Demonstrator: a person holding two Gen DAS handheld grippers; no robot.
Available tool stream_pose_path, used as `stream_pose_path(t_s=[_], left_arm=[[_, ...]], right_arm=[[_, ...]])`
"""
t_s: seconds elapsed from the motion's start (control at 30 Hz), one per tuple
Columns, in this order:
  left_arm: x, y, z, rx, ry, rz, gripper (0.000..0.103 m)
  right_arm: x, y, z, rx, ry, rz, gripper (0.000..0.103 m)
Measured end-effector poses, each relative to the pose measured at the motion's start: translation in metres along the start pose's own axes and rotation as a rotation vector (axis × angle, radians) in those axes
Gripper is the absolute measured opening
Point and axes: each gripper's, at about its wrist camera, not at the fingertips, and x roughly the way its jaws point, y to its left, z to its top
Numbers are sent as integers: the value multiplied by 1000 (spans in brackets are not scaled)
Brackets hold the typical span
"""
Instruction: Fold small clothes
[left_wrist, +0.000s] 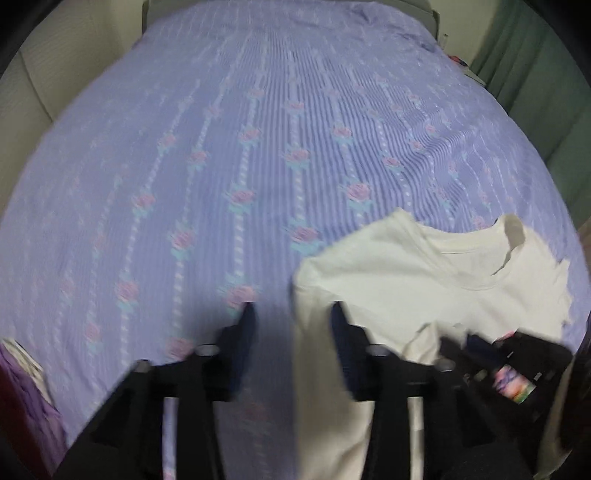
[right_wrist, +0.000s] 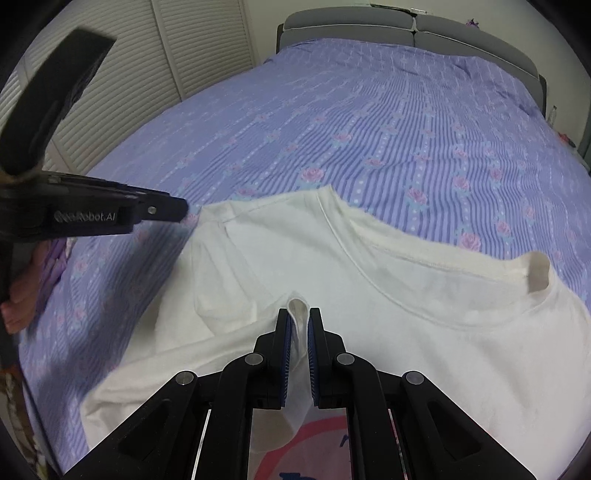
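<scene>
A small white T-shirt (right_wrist: 424, 332) lies on the purple flowered bedspread (right_wrist: 369, 140), neck opening to the right, a pink print at its near edge. My right gripper (right_wrist: 300, 314) is shut on a pinched fold of the shirt near its left sleeve. My left gripper (left_wrist: 293, 310) is open and empty, hovering at the shirt's left edge; the shirt (left_wrist: 424, 273) lies to its right. The left gripper also shows in the right wrist view (right_wrist: 173, 210), at the sleeve's far corner. The right gripper's body (left_wrist: 509, 365) shows low right in the left wrist view.
A grey headboard (right_wrist: 406, 26) stands at the far end of the bed. White louvred doors (right_wrist: 129, 74) run along the left. A green curtain (left_wrist: 546, 81) hangs at the right. Purple and pink clothes (right_wrist: 33, 280) lie at the bed's left edge.
</scene>
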Motion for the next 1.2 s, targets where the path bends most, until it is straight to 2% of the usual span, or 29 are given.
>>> stream_pose_path(t_s=[0.17, 0.33, 0.37, 0.43, 0.47, 0.5, 0.53, 0.6, 0.7, 0.73, 0.77, 0.8, 0.83, 0.87, 0.93, 1.0, 1.07, 1.1, 1.13, 1.2], left_arm=[[18, -17, 2, 6, 27, 79, 45], [28, -32, 3, 11, 60, 82, 45], [30, -38, 4, 31, 62, 96, 45], [36, -47, 5, 54, 73, 182, 45], [39, -50, 5, 66, 76, 203, 41], [40, -53, 5, 76, 73, 197, 19], [39, -53, 4, 74, 74, 173, 11], [27, -47, 4, 47, 42, 153, 11], [3, -36, 9, 50, -48, 203, 11], [1, -33, 13, 48, -55, 200, 10], [2, -31, 16, 46, -52, 216, 8], [4, -28, 20, 55, -68, 271, 4], [6, -29, 23, 91, -94, 333, 4], [9, -30, 24, 113, -101, 362, 4], [16, -19, 25, 103, -70, 331, 5], [13, -8, 21, 62, -72, 276, 5], [0, -5, 8, 86, -123, 252, 7], [-9, -3, -1, 101, -149, 243, 12], [-18, -2, -10, 122, -177, 229, 24], [-39, -3, -42, 176, -241, 215, 40]], right_arm=[[-7, -4, -8, 18, -10, 16, 9], [-12, -7, -10, 12, -19, 17, 9], [-12, -7, -10, 15, -20, 16, 9], [-14, -8, -11, 18, -26, 24, 9], [-15, -9, -11, 20, -30, 23, 9], [-17, -10, -12, 24, -33, 25, 9], [-18, -10, -12, 26, -35, 28, 9], [-20, -10, -11, 21, -38, 26, 9], [-28, -8, -6, 9, -55, 30, 9], [-29, -8, -3, 4, -60, 25, 9], [-29, -7, 1, -3, -63, 19, 9], [-26, -7, 6, -10, -58, 11, 9], [-21, -9, 12, -6, -45, -4, 9], [-16, -11, 16, -3, -40, -16, 9], [-5, -17, 24, 11, -21, -20, 9], [7, -23, 28, 51, 28, 30, 11], [9, -27, 26, 73, 25, -25, 24], [7, -27, 24, 78, 14, -54, 43], [1, -30, 19, 88, -10, -89, 51], [-16, -34, 7, 110, -66, -108, 51]])
